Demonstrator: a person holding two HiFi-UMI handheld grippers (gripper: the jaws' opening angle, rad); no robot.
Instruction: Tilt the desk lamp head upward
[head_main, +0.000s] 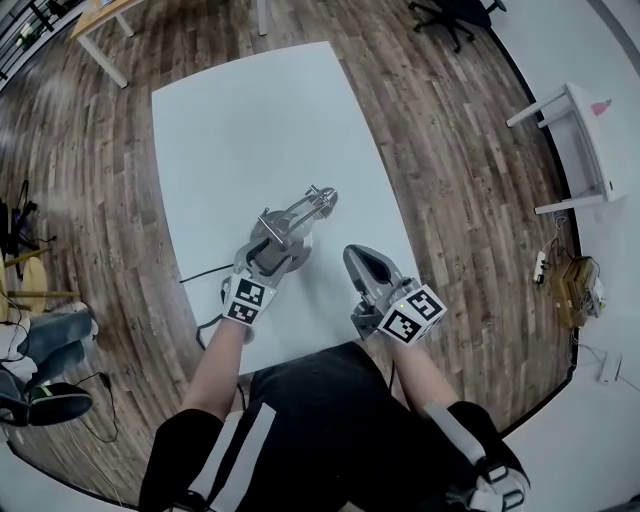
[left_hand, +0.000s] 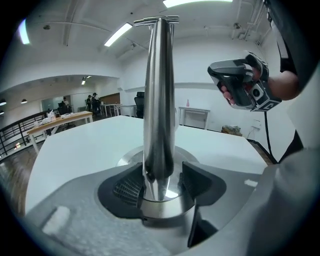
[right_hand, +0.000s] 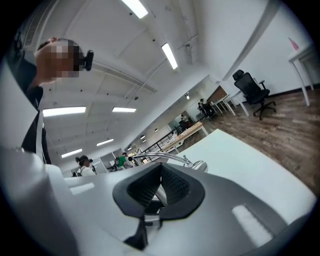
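Note:
A polished metal desk lamp (head_main: 300, 212) stands on the white table (head_main: 250, 120), its arm reaching up-right to the small head (head_main: 323, 197). My left gripper (head_main: 272, 250) sits at the lamp's lower end. In the left gripper view its jaws (left_hand: 159, 182) are open, and the shiny lamp tube (left_hand: 159, 100) rises between the ribbed pads, with a gap at the right pad. My right gripper (head_main: 360, 256) hovers to the right of the lamp, shut with nothing in it (right_hand: 161, 180). Past the right gripper's jaws, the lamp's thin arm (right_hand: 170, 157) shows.
A black cable (head_main: 205, 270) runs off the table's left edge. On the wooden floor stand a small white table (head_main: 585, 140) at the right, an office chair (head_main: 450, 15) at the top and a wooden desk (head_main: 100, 15) at the top left. People stand far back.

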